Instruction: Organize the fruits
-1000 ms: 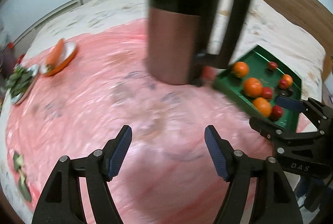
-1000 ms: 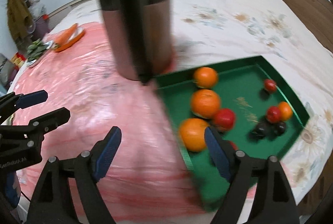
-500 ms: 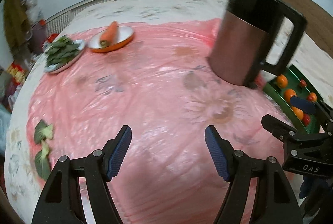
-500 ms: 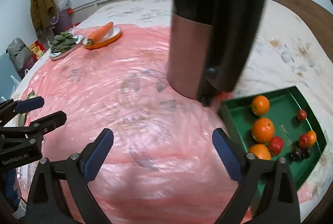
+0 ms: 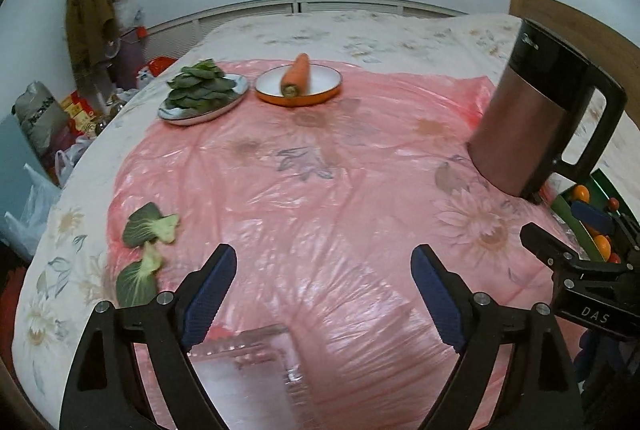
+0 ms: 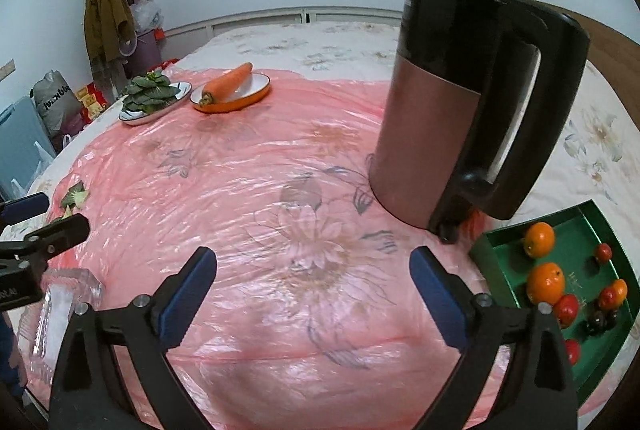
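Observation:
A green tray at the right holds oranges, small red fruits and dark ones; it shows partly in the left wrist view. A clear plastic box lies just under my left gripper, which is open and empty. The box also shows at the left in the right wrist view. My right gripper is open and empty over the pink plastic sheet, left of the tray.
A copper and black kettle stands by the tray's far corner. At the back, a plate of greens and an orange dish with a carrot. Loose green leaves lie at the left. Clutter stands beyond the bed's left edge.
Both grippers have pulled back and swung left, away from the kettle and tray. The clear box has come into view under the left gripper. Both stay open.

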